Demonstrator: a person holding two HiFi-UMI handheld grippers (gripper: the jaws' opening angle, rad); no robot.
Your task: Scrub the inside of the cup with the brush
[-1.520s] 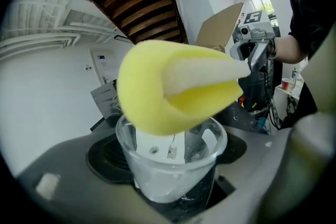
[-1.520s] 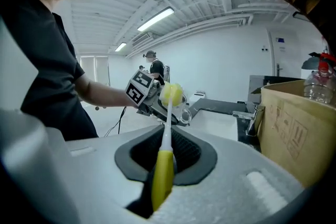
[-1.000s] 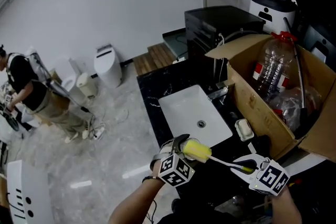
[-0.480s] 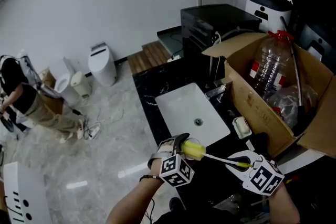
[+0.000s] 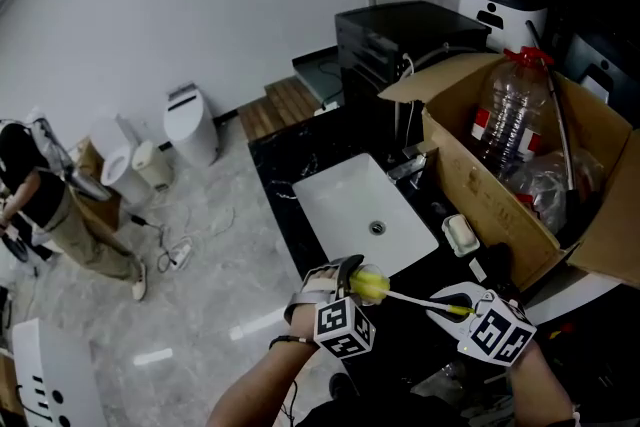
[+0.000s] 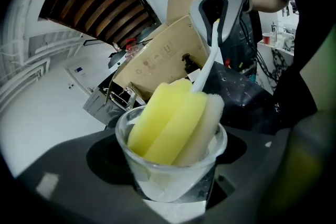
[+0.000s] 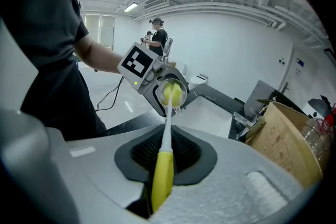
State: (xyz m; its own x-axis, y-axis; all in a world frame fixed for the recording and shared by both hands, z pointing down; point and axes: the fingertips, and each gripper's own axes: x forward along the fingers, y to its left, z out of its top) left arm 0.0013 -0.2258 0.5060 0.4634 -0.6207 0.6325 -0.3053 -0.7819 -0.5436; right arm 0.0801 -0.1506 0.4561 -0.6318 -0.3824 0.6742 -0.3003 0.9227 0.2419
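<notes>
Two hand-held grippers meet over the near edge of a black counter [image 5: 290, 165], just in front of its white sink [image 5: 345, 200]. The left gripper [image 5: 345, 283] has its jaws clamped on a clear cup [image 6: 170, 176]. The right gripper [image 5: 450, 305] has its jaws closed tight on the yellow handle of a brush [image 7: 161, 176]. The brush's yellow-and-white sponge head [image 6: 173, 118] sits inside the cup, filling its mouth.

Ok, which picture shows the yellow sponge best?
The left gripper view: the sponge head fills the middle, close up, pushed into the clear cup. The head view shows only a tiny yellow blob; the right gripper view shows it far off, past the brush handle.
</notes>
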